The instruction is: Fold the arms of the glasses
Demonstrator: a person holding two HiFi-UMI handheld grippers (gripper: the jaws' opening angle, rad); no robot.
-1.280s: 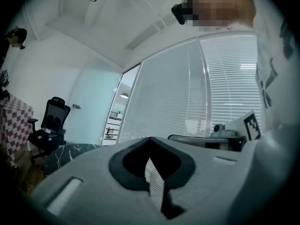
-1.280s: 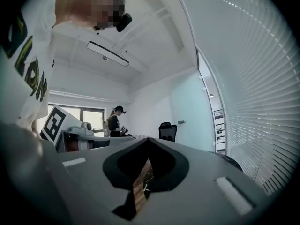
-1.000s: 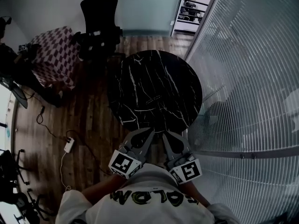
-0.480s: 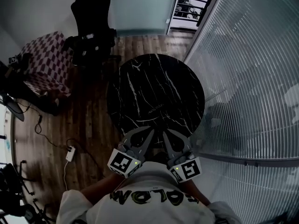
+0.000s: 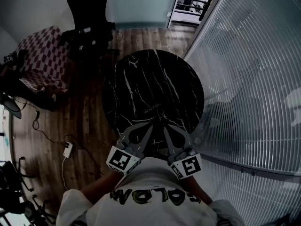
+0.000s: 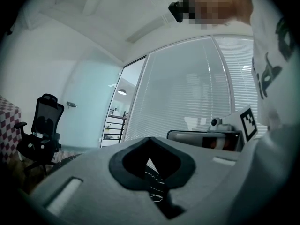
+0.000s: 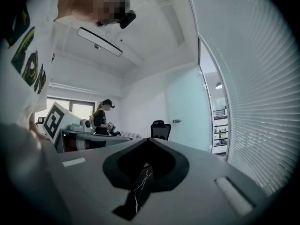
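A round black marble table stands in front of me. On its middle lies a thin, faint shape, perhaps the glasses; the picture is too dim to tell. My left gripper and right gripper are held side by side over the table's near edge and point across it. Both are shut with nothing between their jaws. In the left gripper view the jaw tips meet over the marble top. The right gripper view shows the same at its tips.
A black office chair and a checkered box stand beyond the table at the left. A glass wall with blinds runs along the right. A power strip lies on the wood floor. A person stands far back.
Both grippers have come forward together, from just short of the table's near edge to over it. Their jaws stayed shut.
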